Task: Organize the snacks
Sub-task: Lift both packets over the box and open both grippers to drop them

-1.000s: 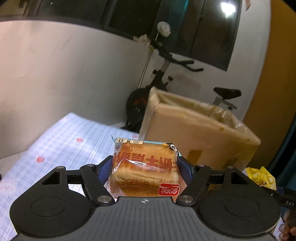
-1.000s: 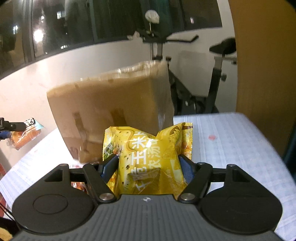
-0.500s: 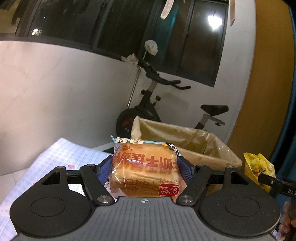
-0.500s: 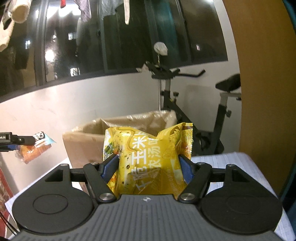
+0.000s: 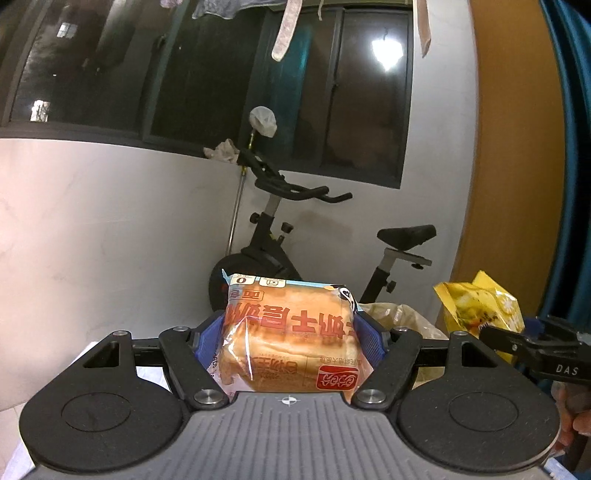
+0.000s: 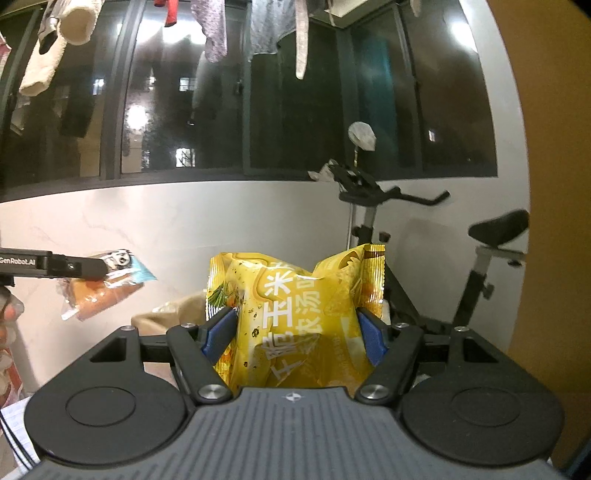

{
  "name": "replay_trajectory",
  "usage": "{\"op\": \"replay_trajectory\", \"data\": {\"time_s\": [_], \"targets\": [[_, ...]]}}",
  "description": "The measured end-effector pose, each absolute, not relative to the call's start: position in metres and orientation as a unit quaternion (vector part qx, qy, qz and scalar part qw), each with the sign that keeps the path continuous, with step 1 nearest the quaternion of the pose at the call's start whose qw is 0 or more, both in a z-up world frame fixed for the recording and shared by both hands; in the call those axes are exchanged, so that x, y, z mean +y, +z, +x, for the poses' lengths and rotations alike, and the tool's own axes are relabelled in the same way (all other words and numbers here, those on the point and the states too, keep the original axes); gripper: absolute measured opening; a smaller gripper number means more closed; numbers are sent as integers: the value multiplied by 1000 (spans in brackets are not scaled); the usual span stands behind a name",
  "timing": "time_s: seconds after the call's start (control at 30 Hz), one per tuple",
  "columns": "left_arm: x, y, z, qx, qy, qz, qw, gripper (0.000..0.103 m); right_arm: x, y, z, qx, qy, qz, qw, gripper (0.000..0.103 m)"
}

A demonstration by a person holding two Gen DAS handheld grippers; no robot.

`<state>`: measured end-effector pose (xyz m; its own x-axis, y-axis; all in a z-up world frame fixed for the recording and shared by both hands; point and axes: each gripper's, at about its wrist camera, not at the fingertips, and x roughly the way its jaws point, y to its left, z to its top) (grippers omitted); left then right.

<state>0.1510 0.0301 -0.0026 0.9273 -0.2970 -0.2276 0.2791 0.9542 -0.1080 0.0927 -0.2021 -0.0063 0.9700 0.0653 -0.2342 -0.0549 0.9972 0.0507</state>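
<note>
My left gripper [image 5: 290, 332] is shut on an orange bread packet [image 5: 291, 339] with red lettering, held high in the air. My right gripper [image 6: 293, 328] is shut on a yellow snack bag [image 6: 295, 317], also held high. The yellow bag shows at the right of the left wrist view [image 5: 480, 310], and the bread packet at the left of the right wrist view [image 6: 99, 288]. The brown box lined with plastic [image 5: 402, 317] lies low behind the packets, only its rim showing [image 6: 173, 314].
An exercise bike [image 5: 280, 229] stands against the white wall behind the box. Dark windows with hanging laundry [image 6: 221, 33] fill the top. An orange wall panel [image 5: 517, 166] is at the right. A strip of checked tablecloth [image 6: 14, 413] shows low left.
Both grippers have risen with their packets. The box has dropped from filling the middle of the views to a rim low behind the packets, and the tablecloth has nearly left view.
</note>
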Motion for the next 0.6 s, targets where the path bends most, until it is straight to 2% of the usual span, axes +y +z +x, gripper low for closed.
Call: {"op": "replay_trajectory", "data": {"time_s": [0.33,0.6], "targets": [[-3,-12,236,162,-143,-23,976,76,-193,-18,167,131,15,-26,991,72],[-11,-34,270,215,-134,-9,967,77,-179,-39,208,168,9,-54,984,72]]}}
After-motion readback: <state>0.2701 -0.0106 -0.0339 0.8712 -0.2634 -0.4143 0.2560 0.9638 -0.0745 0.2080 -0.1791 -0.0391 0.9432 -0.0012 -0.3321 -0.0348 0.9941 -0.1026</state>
